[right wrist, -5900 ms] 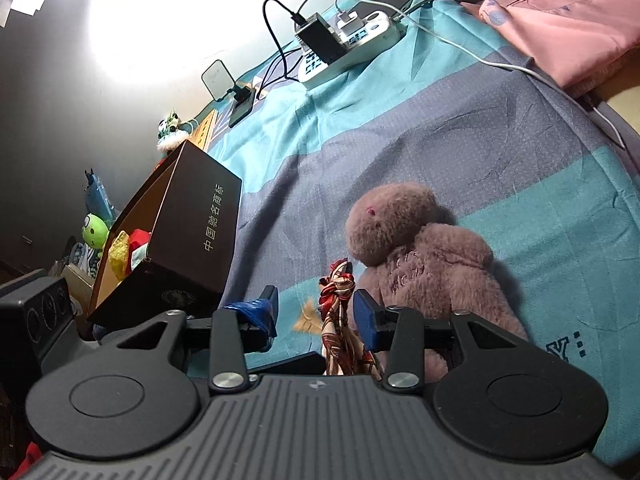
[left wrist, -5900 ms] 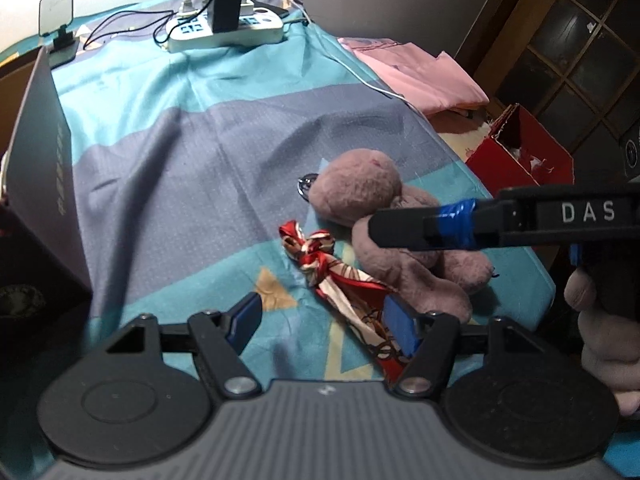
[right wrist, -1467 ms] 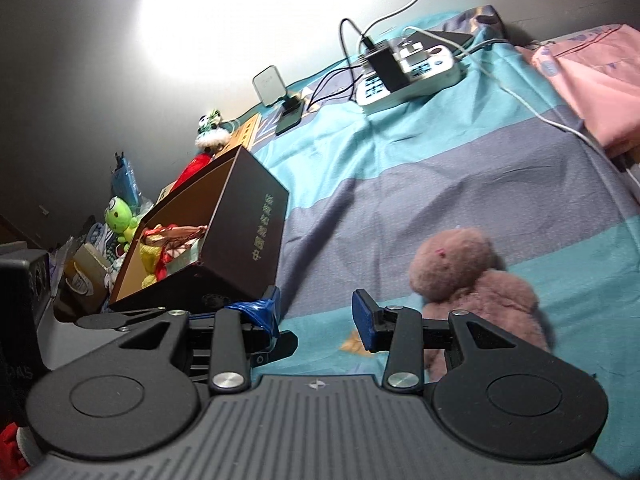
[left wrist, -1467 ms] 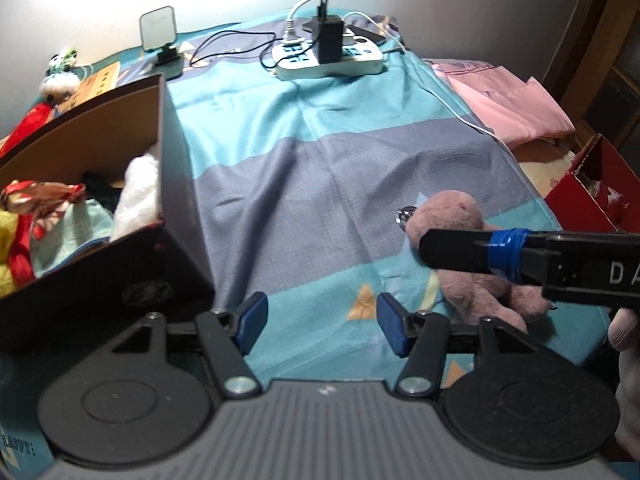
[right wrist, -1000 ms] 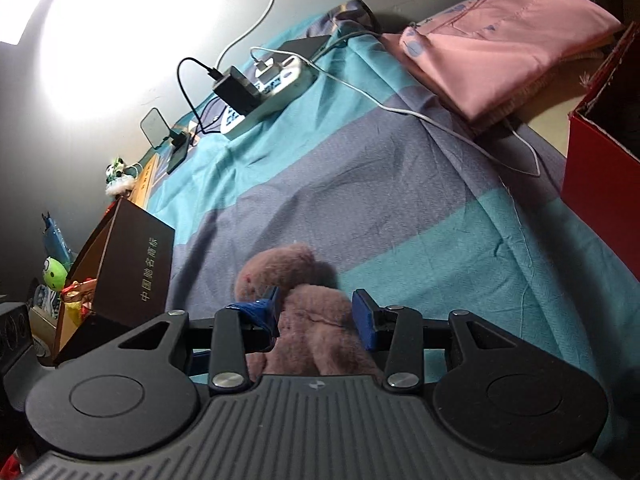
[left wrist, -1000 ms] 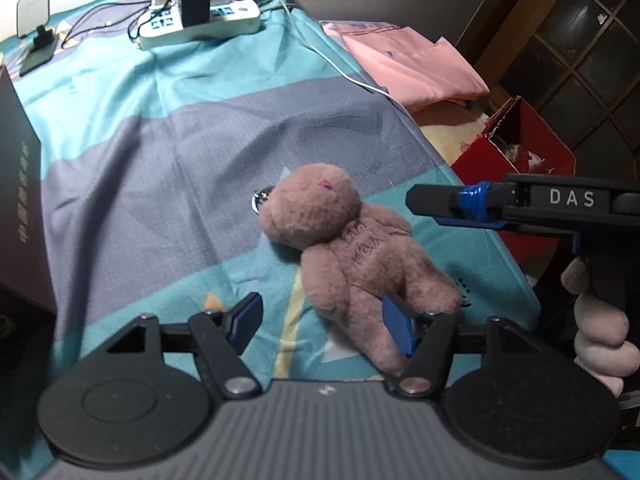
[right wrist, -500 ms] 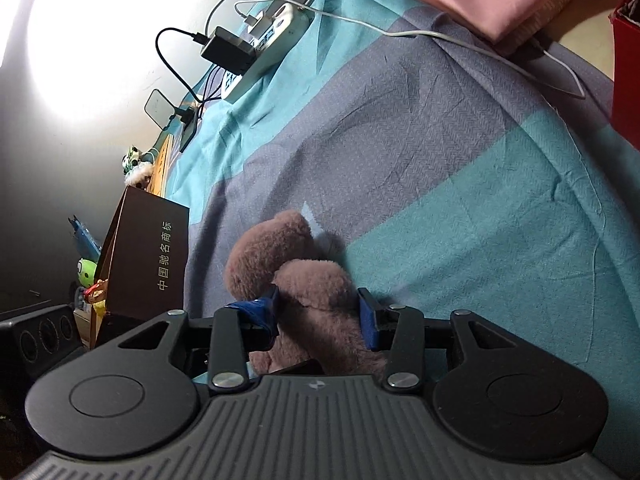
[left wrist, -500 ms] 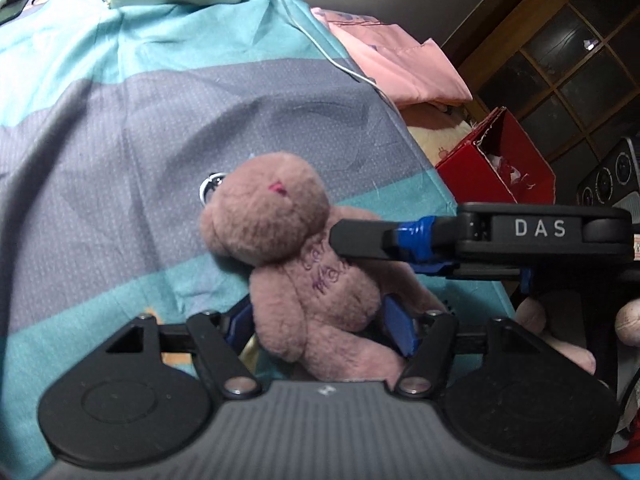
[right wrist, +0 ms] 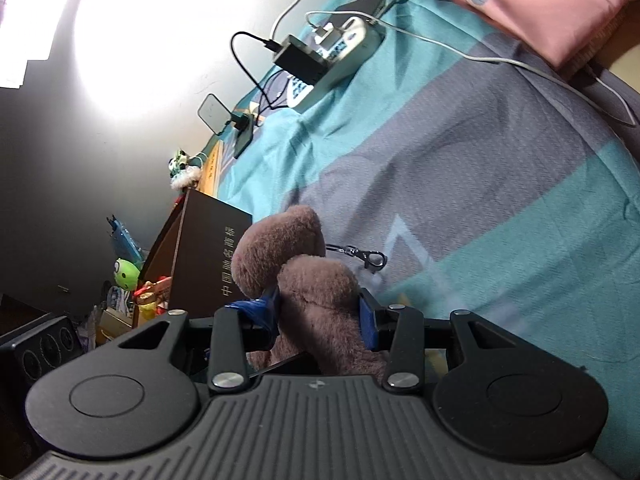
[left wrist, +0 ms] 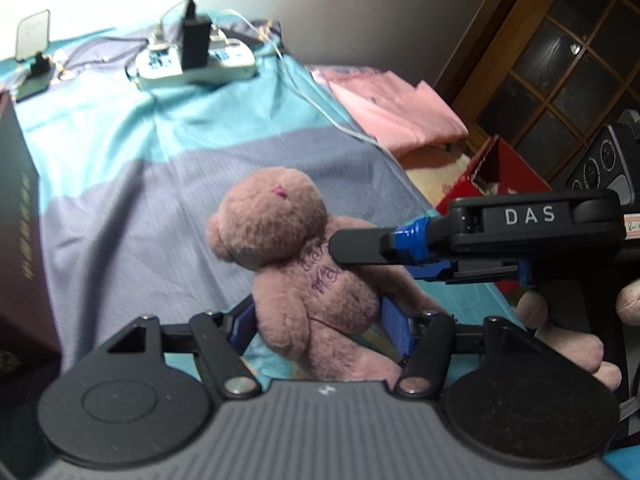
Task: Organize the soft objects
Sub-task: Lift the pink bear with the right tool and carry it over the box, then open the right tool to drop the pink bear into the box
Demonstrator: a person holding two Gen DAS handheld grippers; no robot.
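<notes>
Half a second ago the teddy bear point(left wrist: 308, 264) lay flat on the striped bed sheet point(left wrist: 132, 184); now it is raised upright, its clip point(right wrist: 362, 255) dangling above the sheet. To its left stands the dark box point(right wrist: 212, 256). The left hand-held gripper point(left wrist: 316, 322) clamps the bear's lower body, its blue pads pressed into the plush. The right hand-held gripper point(right wrist: 320, 312) reaches in from the right, level, and is closed on the bear's torso.
</notes>
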